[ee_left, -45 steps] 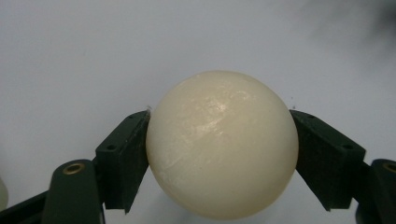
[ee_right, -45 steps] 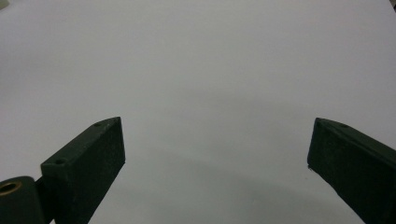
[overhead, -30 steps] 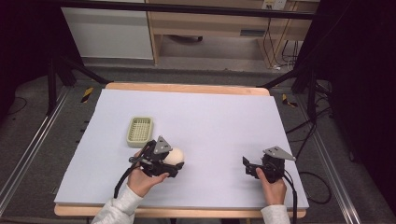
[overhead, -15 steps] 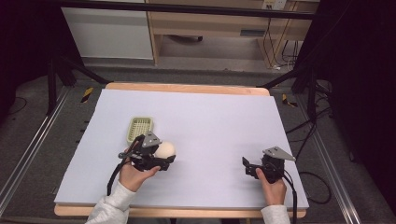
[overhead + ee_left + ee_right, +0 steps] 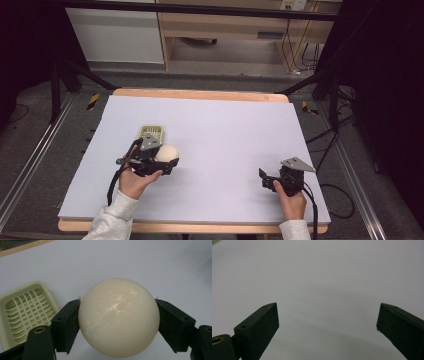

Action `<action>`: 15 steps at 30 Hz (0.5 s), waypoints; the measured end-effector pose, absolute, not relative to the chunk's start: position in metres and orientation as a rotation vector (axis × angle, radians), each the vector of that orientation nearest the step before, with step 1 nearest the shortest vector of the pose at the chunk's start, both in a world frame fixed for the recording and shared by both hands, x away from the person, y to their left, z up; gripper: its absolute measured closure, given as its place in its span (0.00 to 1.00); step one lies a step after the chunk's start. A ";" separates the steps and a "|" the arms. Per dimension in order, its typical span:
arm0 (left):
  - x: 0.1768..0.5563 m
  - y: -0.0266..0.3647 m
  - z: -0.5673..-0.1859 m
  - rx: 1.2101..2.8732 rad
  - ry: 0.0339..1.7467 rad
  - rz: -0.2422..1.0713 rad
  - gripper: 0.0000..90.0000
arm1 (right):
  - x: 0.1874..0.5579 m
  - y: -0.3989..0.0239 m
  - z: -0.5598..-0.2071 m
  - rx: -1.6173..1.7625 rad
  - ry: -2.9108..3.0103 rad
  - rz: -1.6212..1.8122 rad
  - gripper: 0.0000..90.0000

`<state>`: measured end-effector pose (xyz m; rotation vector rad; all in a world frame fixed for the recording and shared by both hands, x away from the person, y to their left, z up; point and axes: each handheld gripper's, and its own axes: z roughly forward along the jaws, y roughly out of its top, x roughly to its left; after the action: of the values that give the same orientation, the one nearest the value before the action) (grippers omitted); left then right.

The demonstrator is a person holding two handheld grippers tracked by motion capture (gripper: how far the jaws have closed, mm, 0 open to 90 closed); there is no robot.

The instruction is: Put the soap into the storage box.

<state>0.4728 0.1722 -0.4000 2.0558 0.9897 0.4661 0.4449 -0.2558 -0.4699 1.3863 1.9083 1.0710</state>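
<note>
While the left gripper (image 5: 167,159) sits over the near left part of the white table (image 5: 240,130), its two black jaws are clamped on a cream ball (image 5: 118,317), one pad pressed to each side. Seen from the high view, the ball (image 5: 168,152) is held just right of and nearer than a pale green slotted tray (image 5: 151,133), which lies flat on the table at the far side of the gripper. From the left gripper view the tray (image 5: 22,310) lies to the left of the ball, apart from it. Well off to the right, the right gripper (image 5: 263,179) rests near the table's near edge with its jaws spread wide, nothing between them but bare white surface.
</note>
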 end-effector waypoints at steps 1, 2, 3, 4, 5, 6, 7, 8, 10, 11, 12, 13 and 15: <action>0.474 0.174 -0.399 2.057 0.990 0.469 0.27 | 0.445 -0.256 -0.470 1.387 1.908 1.071 0.05; 0.474 0.175 -0.399 2.049 0.995 0.473 0.27 | 0.445 -0.256 -0.470 1.385 1.910 1.071 0.05; 0.475 0.176 -0.399 2.048 0.998 0.474 0.27 | 0.445 -0.255 -0.470 1.392 1.911 1.073 0.05; 0.476 0.176 -0.399 2.046 1.001 0.474 0.27 | 0.445 -0.255 -0.470 1.388 1.911 1.071 0.05; 0.477 0.177 -0.399 2.042 1.005 0.477 0.27 | 0.445 -0.255 -0.470 1.388 1.913 1.070 0.05; 0.477 0.177 -0.399 2.042 1.005 0.477 0.27 | 0.445 -0.255 -0.470 1.388 1.913 1.070 0.05; 0.479 0.178 -0.399 2.040 1.012 0.478 0.27 | 0.445 -0.255 -0.470 1.386 1.914 1.072 0.05; 0.480 0.179 -0.399 2.038 1.014 0.480 0.27 | 0.445 -0.255 -0.470 1.386 1.913 1.073 0.05; 0.482 0.180 -0.398 2.034 1.018 0.481 0.27 | 0.445 -0.254 -0.470 1.385 1.914 1.074 0.05; 0.483 0.181 -0.398 2.032 1.020 0.482 0.27 | 0.445 -0.254 -0.470 1.385 1.914 1.074 0.05; 0.483 0.181 -0.398 2.032 1.020 0.482 0.27 | 0.445 -0.254 -0.470 1.385 1.914 1.074 0.05; 0.485 0.183 -0.398 2.029 1.025 0.484 0.27 | 0.445 -0.254 -0.470 1.388 1.914 1.074 0.05; 0.488 0.185 -0.398 2.027 1.032 0.482 0.27 | 0.445 -0.254 -0.471 1.387 1.917 1.073 0.05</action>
<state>0.4881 0.1845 -0.3978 2.0268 1.0319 0.4818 0.4452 -0.2540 -0.4706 1.3869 1.9168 1.0733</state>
